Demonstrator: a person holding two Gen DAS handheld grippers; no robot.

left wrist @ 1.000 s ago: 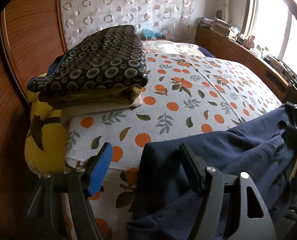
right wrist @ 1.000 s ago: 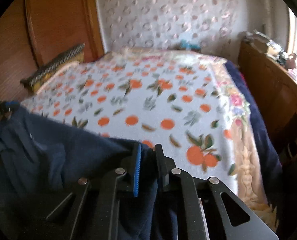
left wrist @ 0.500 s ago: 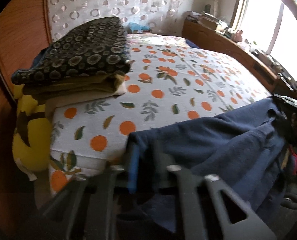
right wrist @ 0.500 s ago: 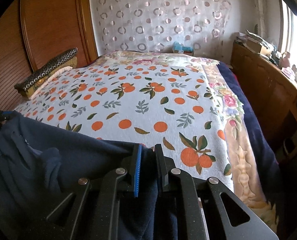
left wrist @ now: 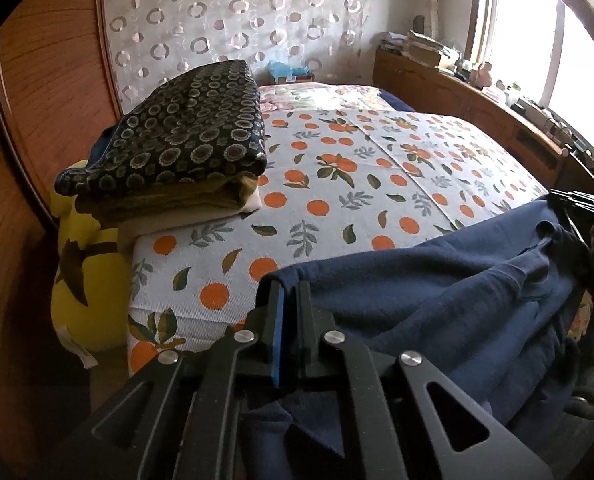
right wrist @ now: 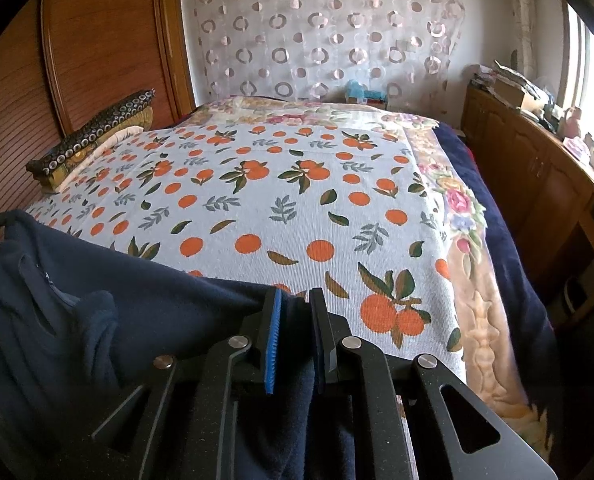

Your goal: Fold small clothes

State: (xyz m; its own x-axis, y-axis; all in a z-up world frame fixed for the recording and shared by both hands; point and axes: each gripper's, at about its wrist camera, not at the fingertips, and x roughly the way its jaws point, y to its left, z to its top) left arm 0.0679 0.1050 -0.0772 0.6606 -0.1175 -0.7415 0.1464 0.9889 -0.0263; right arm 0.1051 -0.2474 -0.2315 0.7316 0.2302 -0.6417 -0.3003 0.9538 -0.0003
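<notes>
Your left gripper [left wrist: 289, 292] has just been closing, and its jaws now pinch one upper corner of the navy sweatshirt [left wrist: 437, 292]. Your right gripper [right wrist: 295, 300] is clamped on the opposite corner of the same sweatshirt [right wrist: 145, 300], with dark fleece bunched between the blue pad and the black finger. The garment hangs stretched between your two grippers at the near edge of the bed, its top hem sagging a little in the middle and its neckline showing nearer your right gripper. Its lower part drops out of sight below the grippers, so I cannot tell whether it touches the mattress side or the floor.

Beyond the sweatshirt lies the orange-print bedspread [right wrist: 297, 208], bare of clothes across its middle. At the bed's left edge sits a stack of folded blankets [left wrist: 177, 148], the top one dark with ring patterns. Beside it, against the wooden wardrobe [left wrist: 41, 92], stands a yellow plush toy [left wrist: 85, 276].
</notes>
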